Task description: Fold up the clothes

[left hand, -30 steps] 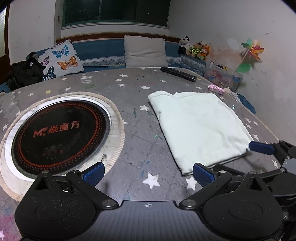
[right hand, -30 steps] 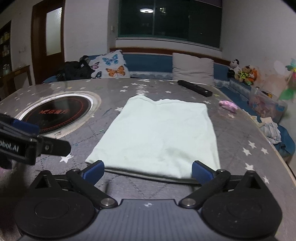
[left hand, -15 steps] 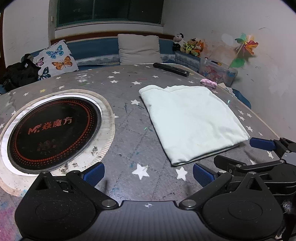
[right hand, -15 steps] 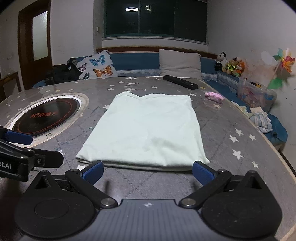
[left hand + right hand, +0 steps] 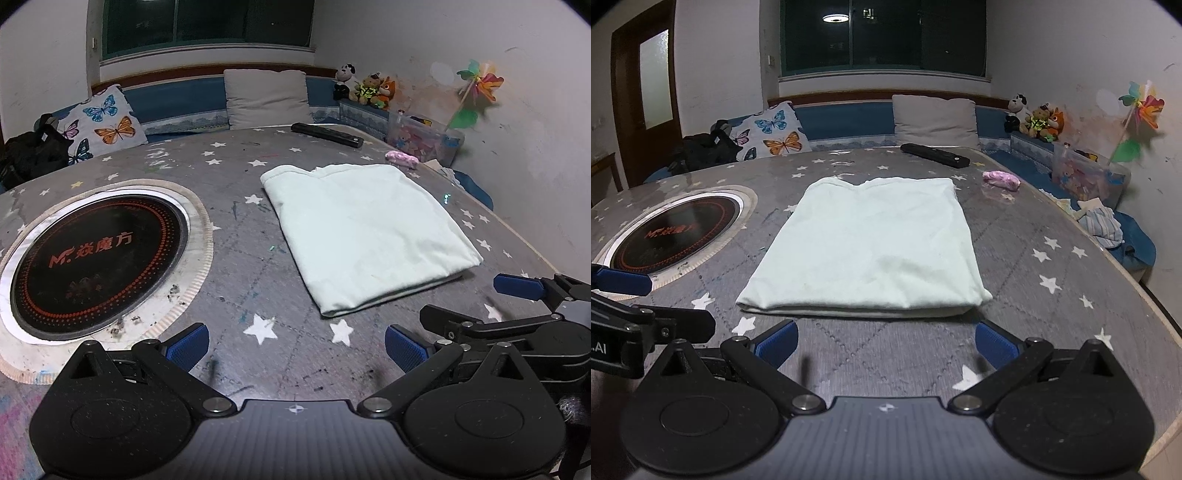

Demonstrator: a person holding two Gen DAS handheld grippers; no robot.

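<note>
While both grippers hung just above the near part of the star-patterned table [image 5: 1052,258], the pale green garment [image 5: 871,251] lay folded into a flat rectangle at the table's middle, its doubled edge facing the right gripper [image 5: 884,341] and its layered hem visible along that near side. The right gripper's blue-padded fingers [image 5: 777,341] stood spread wide, apart from the cloth and holding nothing. The left gripper [image 5: 295,343] was likewise spread and empty, positioned to the left of the garment's near corner, with the round black cooktop [image 5: 98,254] set into the table ahead of it on its left. In the left wrist view the right gripper showed at the right edge, just off the garment's near right corner. A black remote [image 5: 934,155] and a small pink object [image 5: 1001,180] rested beyond the garment, well apart from it. A butterfly cushion [image 5: 772,134] leaned on the bench behind the table.
</note>
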